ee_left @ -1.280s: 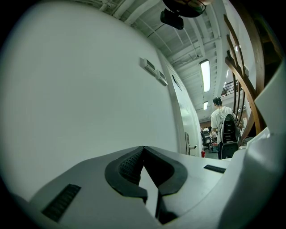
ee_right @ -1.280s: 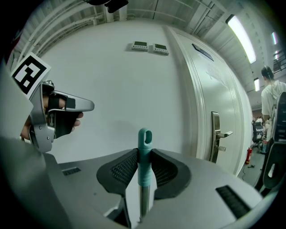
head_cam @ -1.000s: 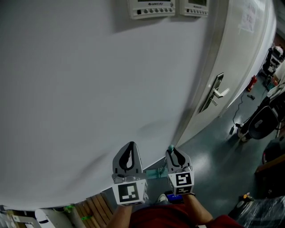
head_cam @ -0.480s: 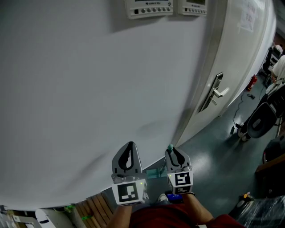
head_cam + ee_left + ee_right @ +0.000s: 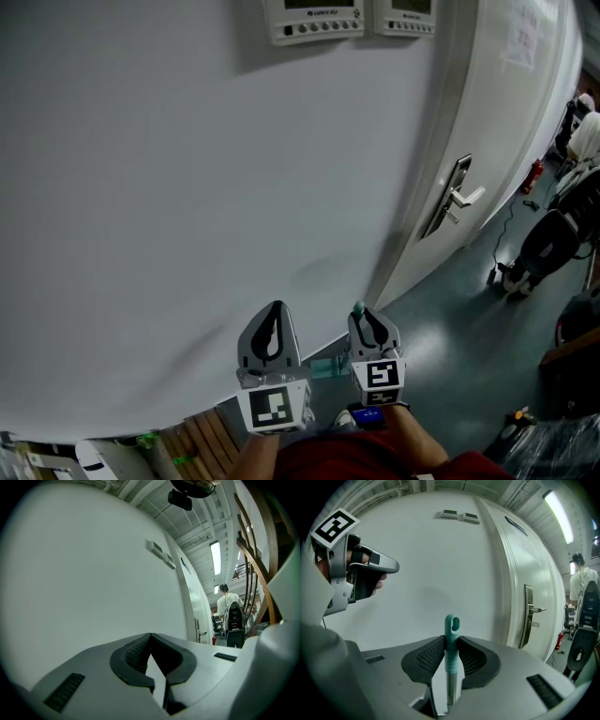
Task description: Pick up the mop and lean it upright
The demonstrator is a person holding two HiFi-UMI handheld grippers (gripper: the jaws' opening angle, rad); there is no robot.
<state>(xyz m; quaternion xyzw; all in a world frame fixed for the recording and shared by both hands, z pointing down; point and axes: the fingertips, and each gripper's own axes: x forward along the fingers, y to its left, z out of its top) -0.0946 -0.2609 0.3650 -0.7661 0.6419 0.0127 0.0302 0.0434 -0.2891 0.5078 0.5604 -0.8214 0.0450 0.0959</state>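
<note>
The mop handle (image 5: 451,641) is a metal pole with a teal grip and a looped teal end; it stands upright between my right gripper's pads, and its teal tip (image 5: 358,308) pokes out above the jaws in the head view. My right gripper (image 5: 366,323) is shut on that handle, close to the white wall (image 5: 206,187). The mop head (image 5: 323,366) shows as a pale teal piece low between the two grippers. Beside it, my left gripper (image 5: 273,323) is shut with nothing between its pads, jaw tips touching in the left gripper view (image 5: 150,637).
A white door (image 5: 487,159) with a metal lever handle (image 5: 459,199) stands right of the wall. Two control panels (image 5: 352,17) hang high on the wall. Wooden slats (image 5: 202,436) lie at the lower left. A person with a backpack (image 5: 233,618) stands down the corridor.
</note>
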